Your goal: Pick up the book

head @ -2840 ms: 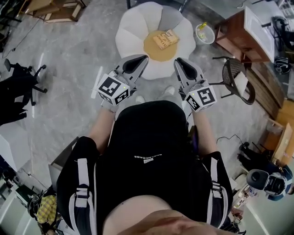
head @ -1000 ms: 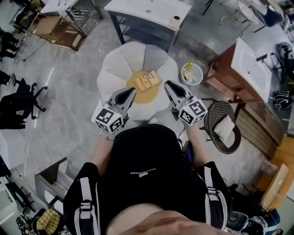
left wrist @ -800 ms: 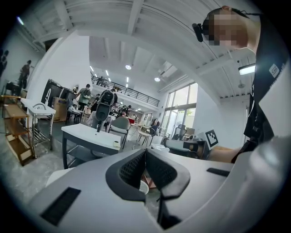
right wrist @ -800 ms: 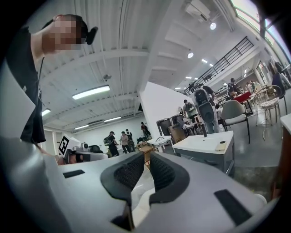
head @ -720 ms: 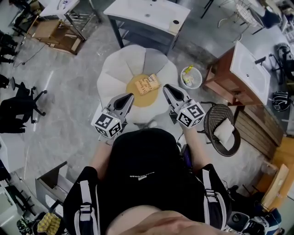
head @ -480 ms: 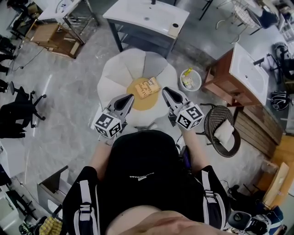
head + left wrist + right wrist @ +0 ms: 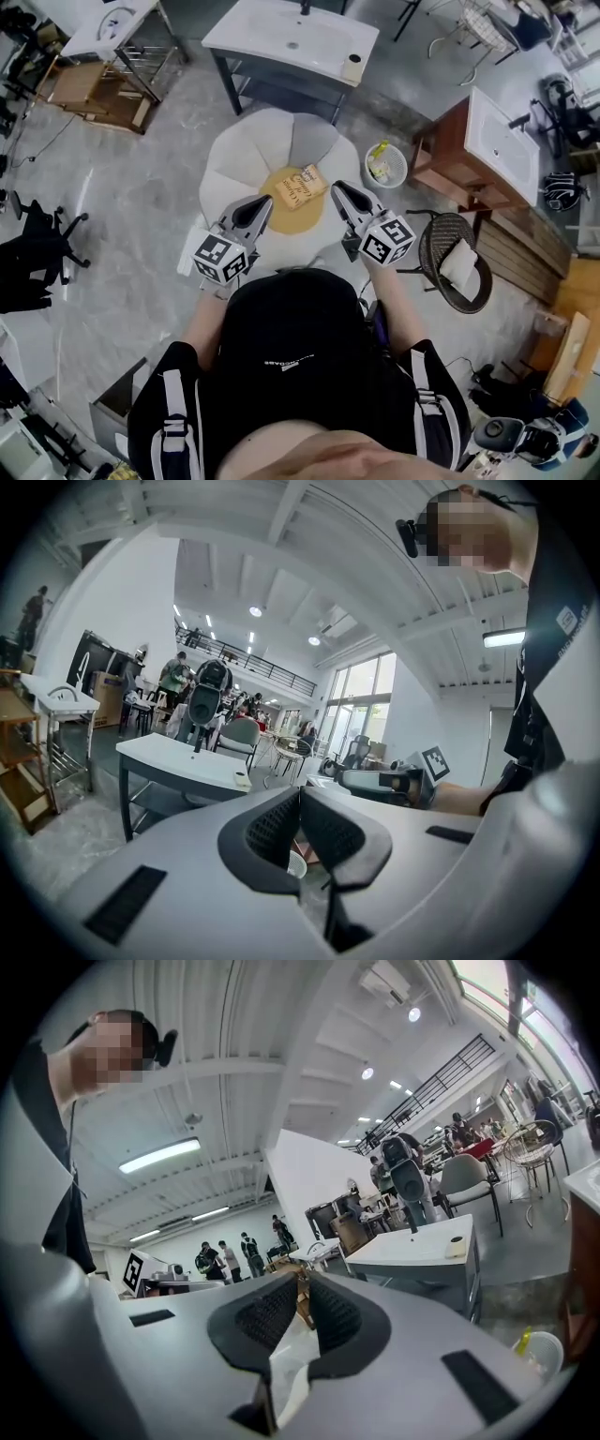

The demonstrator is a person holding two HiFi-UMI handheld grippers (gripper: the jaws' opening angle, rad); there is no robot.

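Left claw [image 7: 263, 202]: jaws pressed together, nothing between them. Right claw [image 7: 337, 188]: jaws likewise pressed together and empty. Each is held in front of the person's body and points forward, with its marker cube at the rear.

The yellow paperback book [image 7: 302, 186] lies flat ahead of the two claw tips, in the gap between them as seen from the head view. Neither claw touches it. It rests at the far right edge of the round yellow centre of a white flower-shaped low counter [image 7: 231, 159].

Just right of that counter stands a small white bin [image 7: 386, 166] with a yellow item inside. Further right is a dark wicker chair [image 7: 454, 263] with a white cushion. Beyond the counter stands a white washbasin unit on dark legs [image 7: 290, 42].
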